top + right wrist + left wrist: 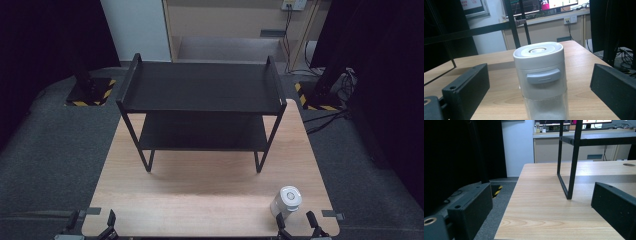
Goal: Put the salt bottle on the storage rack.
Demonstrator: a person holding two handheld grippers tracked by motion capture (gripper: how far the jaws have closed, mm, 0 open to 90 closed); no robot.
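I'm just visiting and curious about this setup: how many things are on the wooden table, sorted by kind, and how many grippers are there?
Black two-shelf rack: 1
White lidded container: 1
Grippers, both with jaws open: 2, the left gripper and the right gripper
Total: 4, with the rack and container standing on the table.
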